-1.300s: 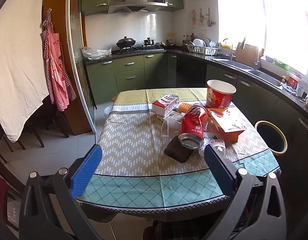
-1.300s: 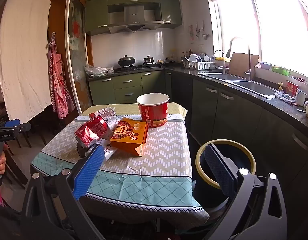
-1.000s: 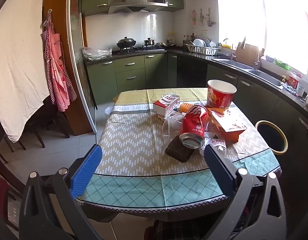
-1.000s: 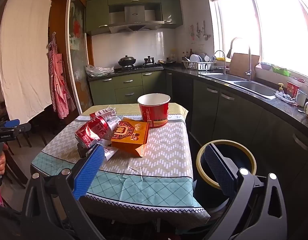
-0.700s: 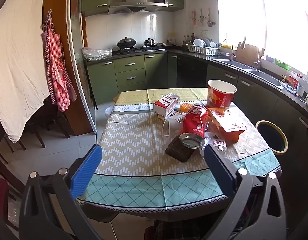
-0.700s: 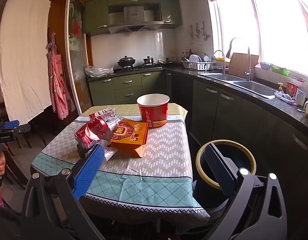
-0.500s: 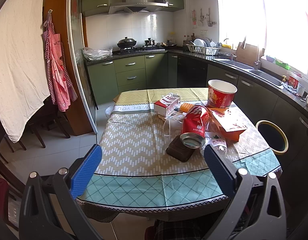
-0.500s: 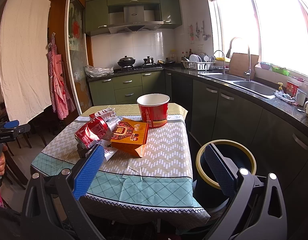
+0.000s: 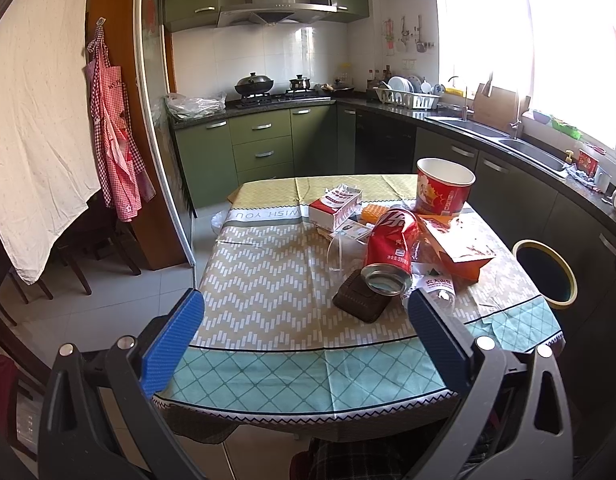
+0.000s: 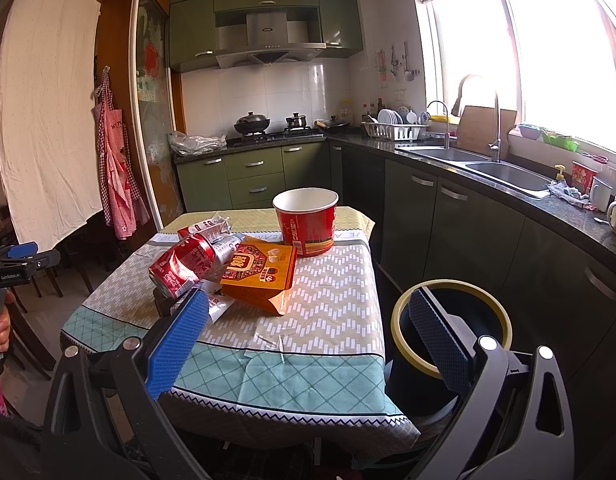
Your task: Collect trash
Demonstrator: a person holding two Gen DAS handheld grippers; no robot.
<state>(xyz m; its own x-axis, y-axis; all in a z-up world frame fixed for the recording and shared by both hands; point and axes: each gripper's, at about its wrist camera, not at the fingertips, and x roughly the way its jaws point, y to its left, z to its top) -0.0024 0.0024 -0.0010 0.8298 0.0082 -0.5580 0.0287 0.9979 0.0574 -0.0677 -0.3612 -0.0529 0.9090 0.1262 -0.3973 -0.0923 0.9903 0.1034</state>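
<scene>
Both claws, left claw and right claw, hang spread and empty short of the bench. The trash (crushed red can, orange carton) waits untouched; next, approach the can, bin alongside.

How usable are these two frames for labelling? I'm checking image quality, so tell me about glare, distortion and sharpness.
Left wrist view: the window is blown out to white, and fisheye bending curves the door frame; the red can is sharp. Right wrist view: the same window glare hides the outdoors, straight edges bow near the borders, and the orange box and bin stay clearly readable.
</scene>
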